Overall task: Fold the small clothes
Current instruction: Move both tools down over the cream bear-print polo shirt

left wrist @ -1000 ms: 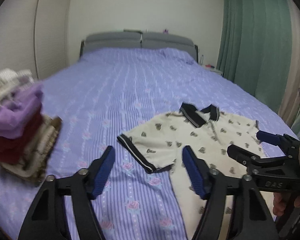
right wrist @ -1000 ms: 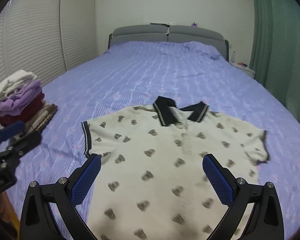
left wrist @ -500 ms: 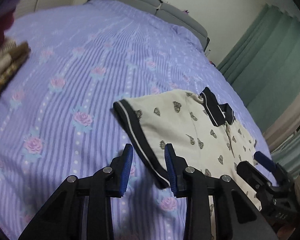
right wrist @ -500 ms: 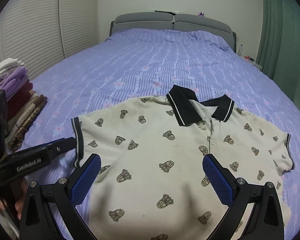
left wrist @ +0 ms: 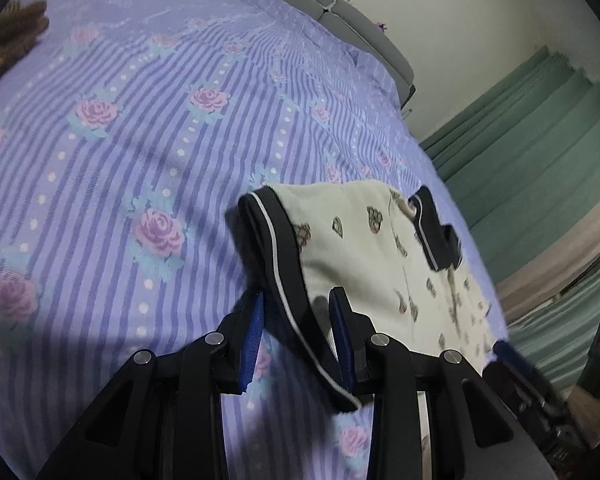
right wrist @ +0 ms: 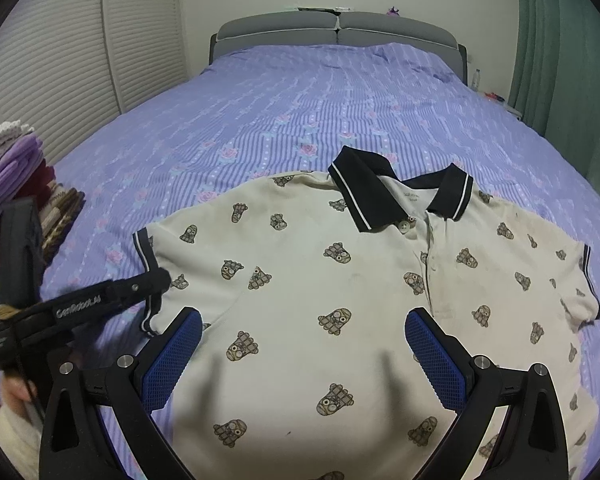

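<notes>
The cream short-sleeved polo shirt with a black collar (right wrist: 340,280) lay flat on the lilac striped floral bedsheet (right wrist: 300,112). The left gripper (left wrist: 296,328), jaws just narrowed, straddled its black-trimmed sleeve cuff (left wrist: 284,264) at nine o'clock without visibly pinching. The right gripper (right wrist: 300,356) hovered agape above the hem at six o'clock.

Polo shirt (right wrist: 340,280) flat on bed (right wrist: 300,100), right gripper (right wrist: 300,354) spread

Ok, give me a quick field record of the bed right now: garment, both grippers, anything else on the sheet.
garment: cream polo shirt, spread face up, collar toward the headboard
surface: purple striped bedsheet
left gripper: jaws have just been closing, narrow gap, straddling the dark sleeve cuff; pads not visibly pressing
right gripper: open wide, over the shirt's lower front
other: stack of folded clothes at the bed's left edge
</notes>
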`<action>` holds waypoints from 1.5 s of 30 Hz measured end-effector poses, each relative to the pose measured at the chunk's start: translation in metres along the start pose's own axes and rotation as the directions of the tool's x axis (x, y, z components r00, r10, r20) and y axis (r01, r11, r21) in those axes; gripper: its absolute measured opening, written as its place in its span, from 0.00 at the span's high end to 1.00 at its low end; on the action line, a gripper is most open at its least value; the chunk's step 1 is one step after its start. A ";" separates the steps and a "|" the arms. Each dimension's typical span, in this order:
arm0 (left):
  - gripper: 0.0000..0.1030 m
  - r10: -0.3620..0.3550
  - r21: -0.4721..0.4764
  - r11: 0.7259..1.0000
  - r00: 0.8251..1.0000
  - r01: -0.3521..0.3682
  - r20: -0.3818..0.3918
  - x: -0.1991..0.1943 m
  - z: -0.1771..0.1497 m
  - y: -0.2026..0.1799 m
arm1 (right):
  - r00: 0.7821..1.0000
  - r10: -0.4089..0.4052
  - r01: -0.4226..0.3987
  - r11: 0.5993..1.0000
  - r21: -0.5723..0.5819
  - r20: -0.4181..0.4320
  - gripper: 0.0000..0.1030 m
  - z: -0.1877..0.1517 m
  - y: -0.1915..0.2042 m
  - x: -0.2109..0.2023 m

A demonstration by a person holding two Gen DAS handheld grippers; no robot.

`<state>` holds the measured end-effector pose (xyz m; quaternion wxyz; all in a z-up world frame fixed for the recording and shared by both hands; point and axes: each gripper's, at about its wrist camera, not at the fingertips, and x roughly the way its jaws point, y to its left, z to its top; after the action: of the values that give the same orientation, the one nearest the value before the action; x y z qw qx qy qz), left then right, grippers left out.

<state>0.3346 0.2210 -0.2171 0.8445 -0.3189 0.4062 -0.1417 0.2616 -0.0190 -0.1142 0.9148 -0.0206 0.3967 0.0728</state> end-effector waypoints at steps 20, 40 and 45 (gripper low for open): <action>0.93 0.211 0.314 0.925 0.976 -0.215 0.044 -0.015 0.015 -0.144 | 0.997 -0.059 0.054 0.994 0.095 0.050 0.01 -0.008 -0.048 -0.049; 0.70 0.295 0.322 0.913 0.951 -0.251 -0.094 0.077 -0.025 -0.208 | 0.991 -0.119 0.102 0.962 0.253 0.055 0.00 -0.037 -0.143 -0.079; 0.59 0.267 0.450 0.859 0.964 -0.244 0.013 0.029 -0.036 -0.224 | 0.992 -0.115 0.097 0.963 0.251 0.056 0.00 -0.040 -0.145 -0.082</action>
<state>0.3292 0.0225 -0.1047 0.8959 -0.0558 0.4225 -0.1259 0.1992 -0.1761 -0.0848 0.9262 0.0750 0.3685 -0.0255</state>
